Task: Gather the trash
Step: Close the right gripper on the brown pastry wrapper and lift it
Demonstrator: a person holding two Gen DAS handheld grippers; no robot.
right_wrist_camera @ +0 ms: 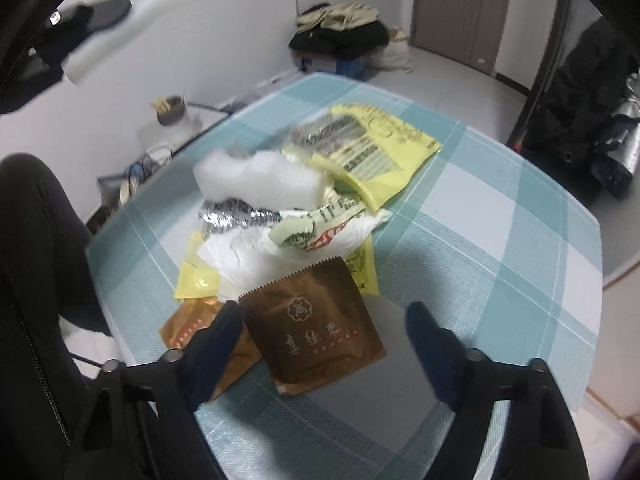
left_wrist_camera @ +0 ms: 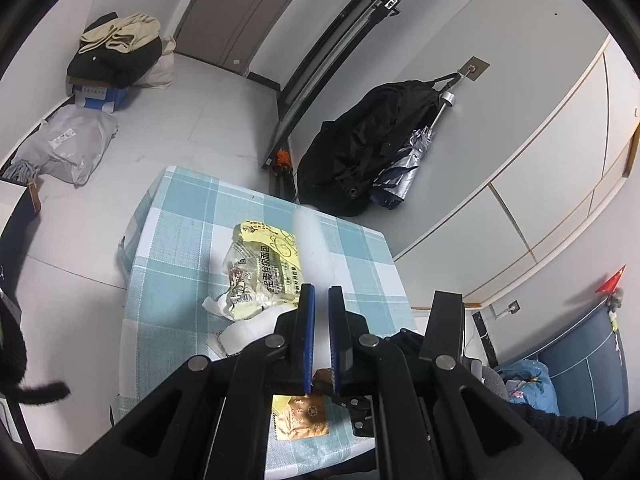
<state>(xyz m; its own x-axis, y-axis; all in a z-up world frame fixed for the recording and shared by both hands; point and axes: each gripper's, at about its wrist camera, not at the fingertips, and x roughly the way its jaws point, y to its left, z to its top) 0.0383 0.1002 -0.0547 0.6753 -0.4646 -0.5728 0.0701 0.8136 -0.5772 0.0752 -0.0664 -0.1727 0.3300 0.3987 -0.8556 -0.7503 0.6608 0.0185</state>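
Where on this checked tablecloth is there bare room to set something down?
Bare cloth runs along the side right of the yellow wrapper and brown packet, out to the edge. The middle is crowded with crumpled tissue and wrappers.

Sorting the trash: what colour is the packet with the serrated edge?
Brown packet, clearest in the right wrist view.
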